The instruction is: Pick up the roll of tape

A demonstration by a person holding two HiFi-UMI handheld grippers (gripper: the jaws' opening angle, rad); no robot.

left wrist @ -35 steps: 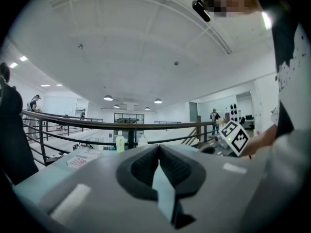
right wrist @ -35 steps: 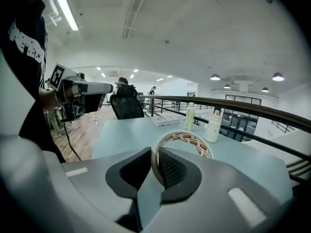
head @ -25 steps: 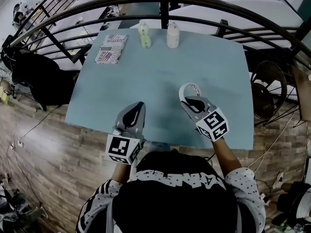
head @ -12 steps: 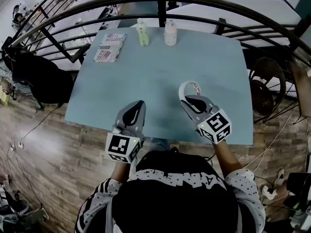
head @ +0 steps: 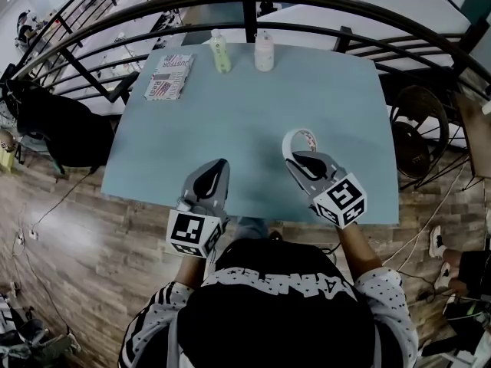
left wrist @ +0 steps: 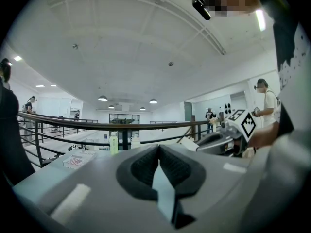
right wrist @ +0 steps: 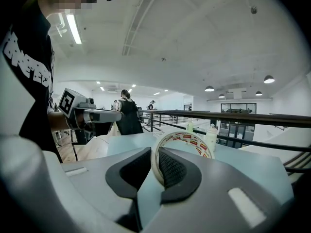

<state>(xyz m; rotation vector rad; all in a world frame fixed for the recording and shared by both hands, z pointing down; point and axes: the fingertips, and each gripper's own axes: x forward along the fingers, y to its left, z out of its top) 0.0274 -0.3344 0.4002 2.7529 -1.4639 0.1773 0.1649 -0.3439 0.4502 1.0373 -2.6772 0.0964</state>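
Holding the left gripper (head: 217, 165) over the near edge of the blue table (head: 253, 106), jaws pressed together with nothing between them. Just to the right, clamping the right gripper (head: 296, 157) on the wall of the roll of tape (head: 301, 137), one pad inside the ring and one outside, keeping the red-printed roll on edge over the near right part of the tabletop. Farther off, at the far edge, a pale green bottle (head: 220, 54) beside a white bottle (head: 264, 52), with a flat printed packet (head: 169, 77) to their left. Beyond those, a dark curved railing (head: 253, 2)
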